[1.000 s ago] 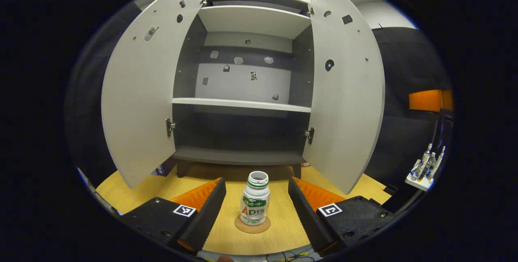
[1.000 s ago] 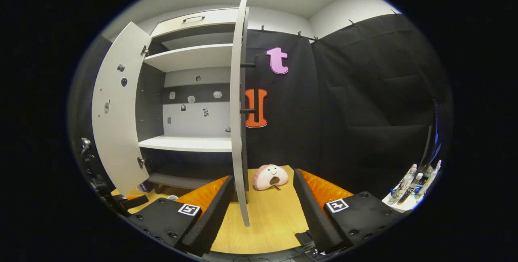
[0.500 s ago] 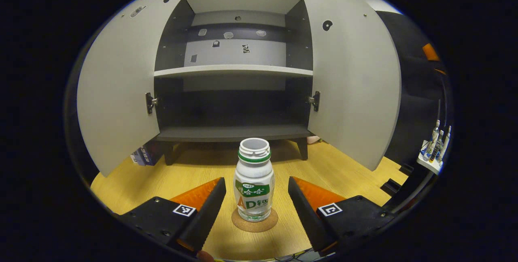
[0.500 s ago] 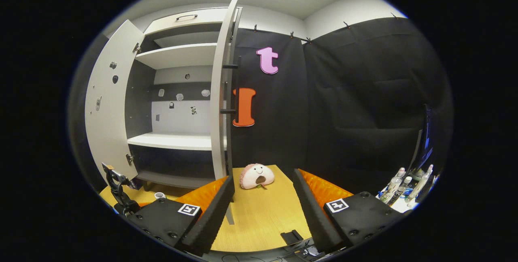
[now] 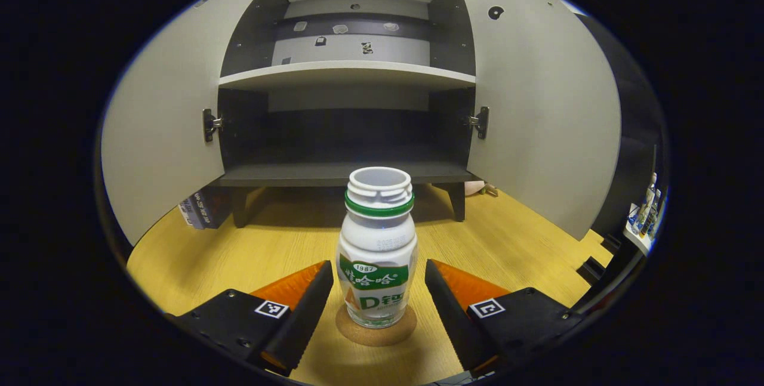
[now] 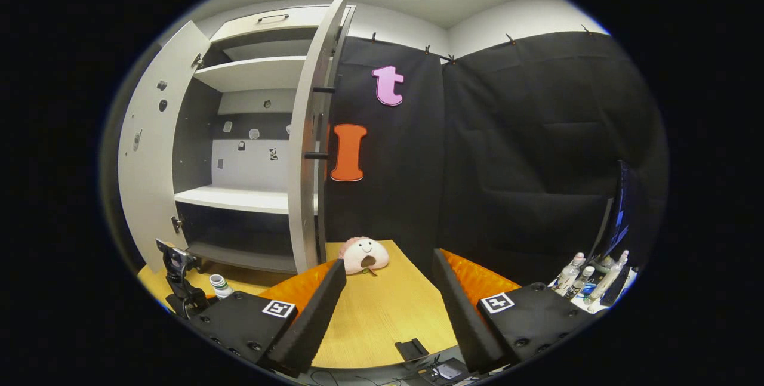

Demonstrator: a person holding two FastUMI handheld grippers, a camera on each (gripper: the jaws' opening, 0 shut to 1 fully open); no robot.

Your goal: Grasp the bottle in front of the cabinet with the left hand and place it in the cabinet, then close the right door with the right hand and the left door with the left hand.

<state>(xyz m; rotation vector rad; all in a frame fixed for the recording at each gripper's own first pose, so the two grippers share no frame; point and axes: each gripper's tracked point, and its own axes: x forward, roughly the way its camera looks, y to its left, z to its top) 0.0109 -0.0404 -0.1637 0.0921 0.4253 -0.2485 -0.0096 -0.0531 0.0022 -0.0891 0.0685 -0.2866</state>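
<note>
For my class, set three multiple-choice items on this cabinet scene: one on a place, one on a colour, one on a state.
1. Where does the white plastic bottle stand?
A. on a round cork coaster
B. on the cabinet's middle shelf
C. on the floor

2. What colour is the ring around the bottle's neck?
A. red
B. green
C. blue

3. How are the doors of the grey cabinet?
A. both shut
B. one shut
C. both open

Key: 1 A, the coaster shows under its base, on the wooden table. 2 B, a green band sits below the open mouth. 3 C, both doors swing outward, baring the shelves.
</note>
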